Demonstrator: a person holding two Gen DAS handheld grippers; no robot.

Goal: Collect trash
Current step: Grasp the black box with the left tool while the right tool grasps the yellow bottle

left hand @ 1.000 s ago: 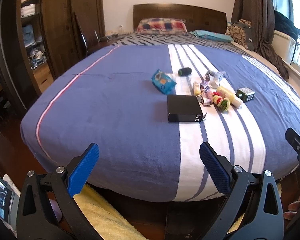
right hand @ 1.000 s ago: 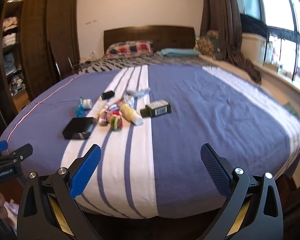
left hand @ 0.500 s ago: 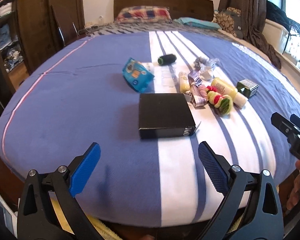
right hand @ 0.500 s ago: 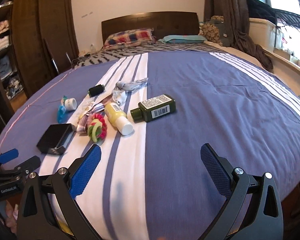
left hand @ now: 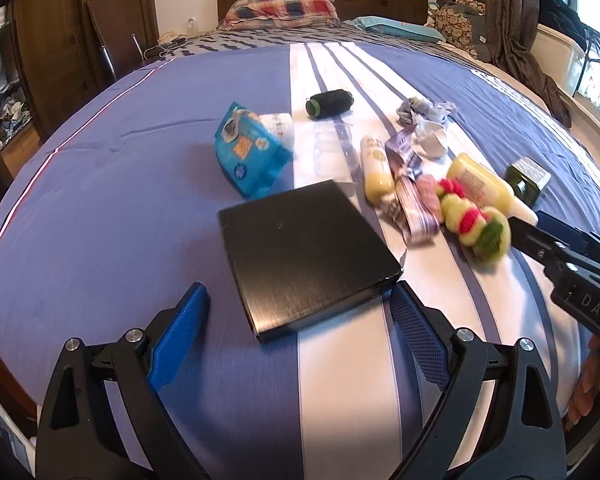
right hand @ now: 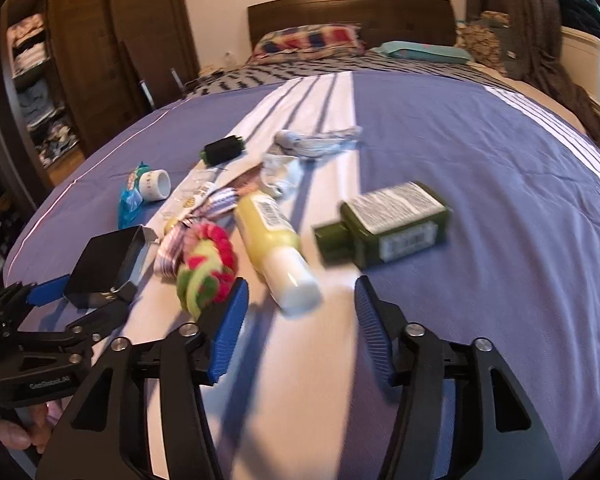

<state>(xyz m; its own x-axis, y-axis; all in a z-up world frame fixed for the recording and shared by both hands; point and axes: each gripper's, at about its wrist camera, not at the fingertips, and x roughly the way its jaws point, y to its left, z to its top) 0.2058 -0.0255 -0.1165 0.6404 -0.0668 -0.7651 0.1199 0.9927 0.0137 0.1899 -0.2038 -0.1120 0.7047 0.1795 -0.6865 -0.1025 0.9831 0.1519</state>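
Several items lie on the bed. A black box (left hand: 306, 256) sits just ahead of my open left gripper (left hand: 300, 328), its near edge between the fingertips. My open right gripper (right hand: 300, 312) hovers just before a yellow bottle with a white cap (right hand: 278, 246). Beside it lie a green bottle (right hand: 388, 224), a red-green-yellow yarn ring (right hand: 206, 270), a striped wrapper (left hand: 412, 200), a blue packet (left hand: 250, 152), a black spool (left hand: 328, 104) and crumpled paper (left hand: 430, 136). The right gripper also shows in the left wrist view (left hand: 548, 248).
The blue and white striped bedspread (left hand: 100, 208) covers the bed. Pillows (left hand: 280, 8) and a dark headboard are at the far end. A wooden wardrobe (right hand: 80, 60) stands left, curtains and window (left hand: 512, 20) right. The bed's near edge is below both grippers.
Both grippers have moved forward over the bed towards the items. The left one reached the black box; the right one narrowed somewhat and neared the yellow bottle.
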